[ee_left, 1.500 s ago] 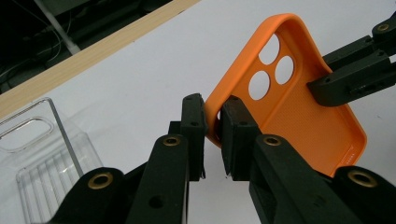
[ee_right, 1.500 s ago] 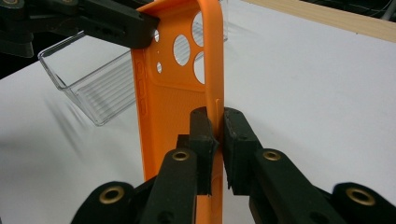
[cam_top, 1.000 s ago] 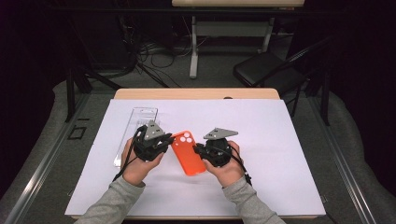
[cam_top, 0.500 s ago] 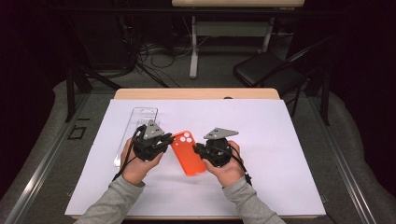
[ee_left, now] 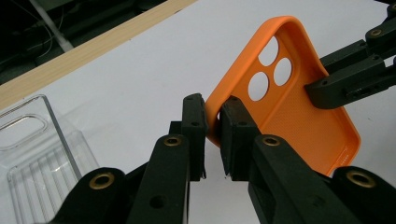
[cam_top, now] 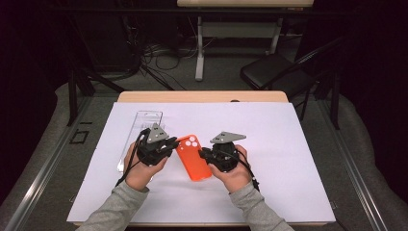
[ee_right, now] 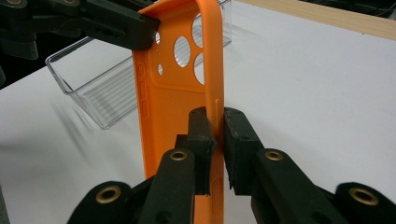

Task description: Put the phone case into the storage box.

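Observation:
An orange phone case (cam_top: 192,158) with round camera holes is held between both grippers just above the white sheet. My left gripper (ee_left: 213,122) is shut on the orange phone case (ee_left: 285,98) at its side edge near the camera holes. My right gripper (ee_right: 215,125) pinches the opposite side wall of the orange phone case (ee_right: 175,98). In the high view the left gripper (cam_top: 169,143) sits at the case's left and the right gripper (cam_top: 204,155) at its right. The other gripper's black jaws show at the far side in each gripper view.
A clear plastic tray (cam_top: 142,130) lies on the white sheet (cam_top: 288,144) just left of my left hand; the clear tray (ee_left: 37,158) is ribbed inside. The wooden table edge (cam_top: 202,96) runs along the back. A black chair (cam_top: 274,72) stands beyond.

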{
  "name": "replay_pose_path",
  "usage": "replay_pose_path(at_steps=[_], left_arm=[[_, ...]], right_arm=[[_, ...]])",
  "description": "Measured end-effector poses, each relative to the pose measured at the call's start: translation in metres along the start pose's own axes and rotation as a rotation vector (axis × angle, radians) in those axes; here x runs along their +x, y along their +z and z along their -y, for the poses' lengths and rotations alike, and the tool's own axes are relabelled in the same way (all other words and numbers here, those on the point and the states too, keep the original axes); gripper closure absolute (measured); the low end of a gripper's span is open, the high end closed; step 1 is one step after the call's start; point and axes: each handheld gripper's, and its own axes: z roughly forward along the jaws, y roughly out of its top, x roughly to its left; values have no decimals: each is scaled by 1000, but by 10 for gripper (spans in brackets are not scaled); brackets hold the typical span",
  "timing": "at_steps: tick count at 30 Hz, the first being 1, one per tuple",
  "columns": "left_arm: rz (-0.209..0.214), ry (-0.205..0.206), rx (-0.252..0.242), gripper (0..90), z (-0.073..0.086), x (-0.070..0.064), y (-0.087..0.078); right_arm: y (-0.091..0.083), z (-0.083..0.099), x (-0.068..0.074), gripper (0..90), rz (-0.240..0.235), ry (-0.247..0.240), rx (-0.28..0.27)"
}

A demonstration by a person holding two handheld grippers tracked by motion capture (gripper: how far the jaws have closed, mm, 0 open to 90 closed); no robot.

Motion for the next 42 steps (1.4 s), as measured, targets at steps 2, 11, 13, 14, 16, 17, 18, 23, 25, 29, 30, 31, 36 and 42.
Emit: replay_pose_path(at_steps=[2, 11, 13, 14, 16, 17, 18, 23, 25, 29, 30, 31, 36, 42], left_arm=[[1, 2, -1, 813, 0, 0, 0], [-2, 2, 4, 813, 1, 3, 1], [-4, 3, 4, 812, 1, 4, 1], [-4, -1, 0, 813, 1, 5, 0], [-3, 1, -3, 812, 0, 7, 0], [-3, -5, -5, 812, 0, 7, 0], [-3, -5, -6, 812, 1, 9, -1], [-4, -7, -18, 812, 1, 14, -2], [-4, 2, -24, 812, 1, 15, -3], [-3, 7, -43, 811, 2, 19, -3], [-5, 11, -46, 811, 2, 20, -3], [-7, 9, -49, 811, 2, 21, -4], [-14, 15, -57, 810, 3, 25, -4], [-18, 24, -69, 810, 3, 29, -6]], right_arm=[[0, 0, 0, 809, -2, 2, -6], [-1, 0, 0, 755, -11, 9, -18], [-1, -1, -1, 743, -12, 6, -23], [-1, -1, -1, 738, -11, 5, -25], [-1, -1, -2, 726, -14, 12, -26], [-1, -1, -2, 722, -14, 13, -27], [-2, -1, -2, 716, -13, 13, -27], [-4, -2, -4, 670, -16, 15, -39], [-5, -2, -5, 649, -16, 19, -45], [-7, -3, -8, 588, -6, 18, -72], [-8, -4, -8, 584, -3, 18, -77], [-9, -4, -9, 575, -5, 18, -84], [-12, -5, -12, 544, 18, 11, -111], [-14, -5, -16, 511, 68, -22, -131]])
